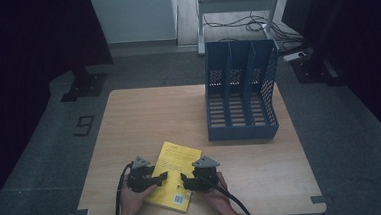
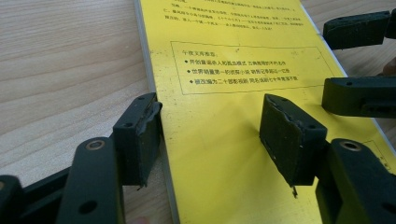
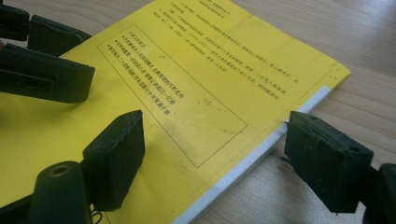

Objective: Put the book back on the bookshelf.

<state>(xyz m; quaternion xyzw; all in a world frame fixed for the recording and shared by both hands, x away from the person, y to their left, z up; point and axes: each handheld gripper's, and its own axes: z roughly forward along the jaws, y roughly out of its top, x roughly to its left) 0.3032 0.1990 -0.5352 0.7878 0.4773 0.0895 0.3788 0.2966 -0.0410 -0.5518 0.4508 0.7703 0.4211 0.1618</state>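
Our two hands come up bare, no sleeves showing. Each carries a matte black gripper, the left gripper [image 1: 159,178] and the right gripper [image 1: 185,178], topped by a grey three-cornered plate. A black cable trails from each. Our jaws are blocky, with round screw holes, brass-coloured pivot bushes and worn, frayed pads [image 2: 150,140].

Thin yellow paperback book [image 1: 175,176] lies flat on the light wooden table, near its front edge, back cover up; cover carries black printed text, a boxed paragraph block [image 2: 236,67] and a white barcode label [image 1: 178,200] at the near corner; closed, white page edges [image 3: 254,163] visible along one side; rotated slightly clockwise relative to the table edge.
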